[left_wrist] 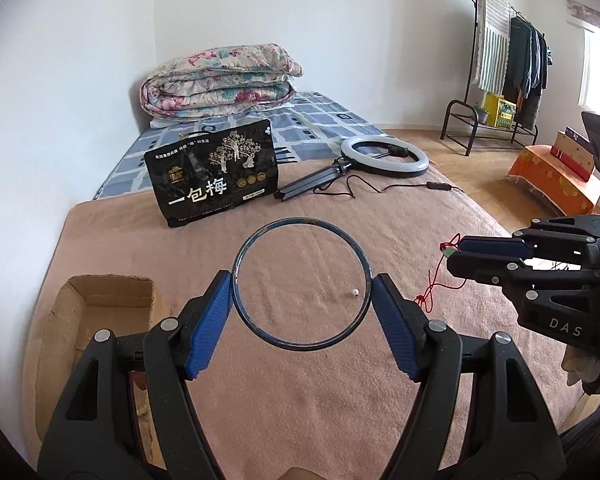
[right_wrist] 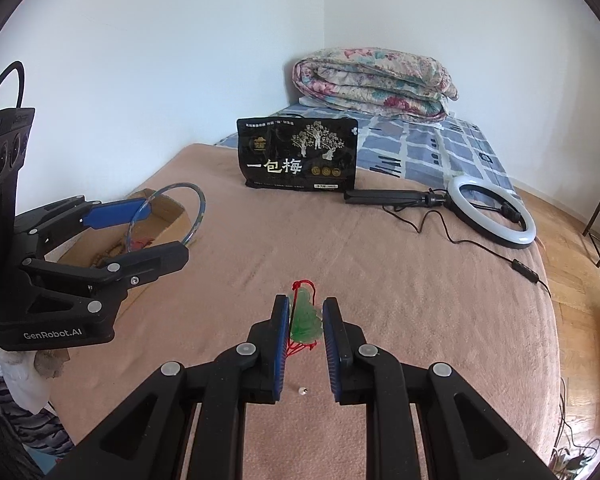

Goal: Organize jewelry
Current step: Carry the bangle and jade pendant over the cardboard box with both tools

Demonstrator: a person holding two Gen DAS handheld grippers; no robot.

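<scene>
My left gripper (left_wrist: 302,284) is shut on a thin blue bangle (left_wrist: 260,232), pinched across its width and held above the tan blanket (left_wrist: 300,392). In the right wrist view the left gripper (right_wrist: 164,228) holds the bangle (right_wrist: 198,216) over an open cardboard box (right_wrist: 168,208) with beads and red cord inside. My right gripper (right_wrist: 306,320) is shut on a green jade pendant (right_wrist: 306,320) with a red cord (right_wrist: 304,282). In the left wrist view the right gripper (left_wrist: 454,254) trails the red cord (left_wrist: 430,290). A small pale bead (left_wrist: 355,292) lies on the blanket.
The cardboard box (left_wrist: 96,312) sits at the blanket's left edge. A black snack bag (left_wrist: 216,172) stands behind, a ring light (left_wrist: 384,156) with tripod and cable beside it. A folded floral quilt (left_wrist: 220,80) lies at the back. A clothes rack (left_wrist: 508,64) stands far right.
</scene>
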